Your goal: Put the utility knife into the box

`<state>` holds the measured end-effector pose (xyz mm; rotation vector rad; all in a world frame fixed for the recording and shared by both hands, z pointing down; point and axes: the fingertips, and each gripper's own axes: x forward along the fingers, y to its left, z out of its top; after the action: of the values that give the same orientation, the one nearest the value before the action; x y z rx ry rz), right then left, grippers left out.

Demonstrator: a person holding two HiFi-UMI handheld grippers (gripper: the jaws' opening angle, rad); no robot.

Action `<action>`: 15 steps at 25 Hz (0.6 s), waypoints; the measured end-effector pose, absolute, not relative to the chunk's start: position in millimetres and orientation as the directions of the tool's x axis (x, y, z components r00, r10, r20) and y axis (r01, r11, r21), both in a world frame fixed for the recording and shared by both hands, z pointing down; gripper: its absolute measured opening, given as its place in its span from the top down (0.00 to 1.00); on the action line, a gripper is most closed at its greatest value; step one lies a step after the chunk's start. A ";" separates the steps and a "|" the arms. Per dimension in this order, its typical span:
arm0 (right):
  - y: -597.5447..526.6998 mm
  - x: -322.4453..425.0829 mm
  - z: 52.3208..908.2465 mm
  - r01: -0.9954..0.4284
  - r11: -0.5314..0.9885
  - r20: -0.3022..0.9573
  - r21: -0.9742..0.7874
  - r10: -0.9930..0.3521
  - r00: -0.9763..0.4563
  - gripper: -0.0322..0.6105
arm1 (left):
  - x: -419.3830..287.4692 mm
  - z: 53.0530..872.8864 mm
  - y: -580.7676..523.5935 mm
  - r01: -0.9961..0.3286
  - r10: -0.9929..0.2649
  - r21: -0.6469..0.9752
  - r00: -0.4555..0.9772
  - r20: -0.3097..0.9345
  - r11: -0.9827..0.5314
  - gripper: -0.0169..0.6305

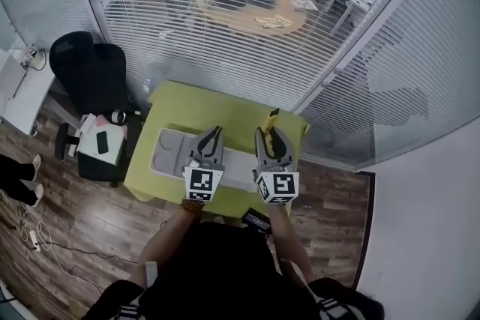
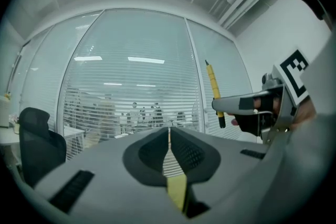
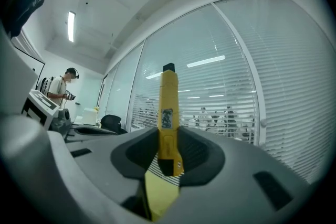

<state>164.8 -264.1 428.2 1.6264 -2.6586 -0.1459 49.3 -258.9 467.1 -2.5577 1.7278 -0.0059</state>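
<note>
Utility knife: yellow with a black tip, gripped near its lower end between the fingers of the right gripper. It stands upright between the pads, and most of its length rises above them. A small printed label sits partway up its body. In the head view the knife pokes out past the fingertips toward the glass wall with its slatted blinds, over the far right part of the green worktop.

The left gripper has its fingers drawn together with only a thin slit between them, and nothing is in that slit. Its view also catches the right gripper just beside it, with the knife standing up from it.

The grey box lies on the worktop, partly covered in the head view by both grippers, which are side by side above its near edge. A black office chair stands left of the worktop.
</note>
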 end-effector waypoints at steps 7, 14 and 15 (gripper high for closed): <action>-278.5 156.1 432.1 -0.885 0.455 -0.018 0.097 -0.889 -0.458 0.78 | 39.5 470.6 -271.3 -0.927 -0.928 -0.048 0.373 -0.020 -0.372 0.94; -286.6 146.9 443.9 -0.879 0.465 0.016 0.104 -0.885 -0.466 0.78 | 30.1 477.3 -277.7 -0.929 -0.930 -0.037 0.369 -0.003 -0.368 0.94; -287.0 146.2 446.7 -0.878 0.467 0.021 0.104 -0.884 -0.468 0.78 | 29.0 479.3 -277.9 -0.930 -0.930 -0.036 0.367 0.000 -0.367 0.94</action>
<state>146.2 -287.0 446.7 1.5814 -2.6288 -0.1209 29.0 -277.9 479.3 -2.5730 1.7503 -0.0312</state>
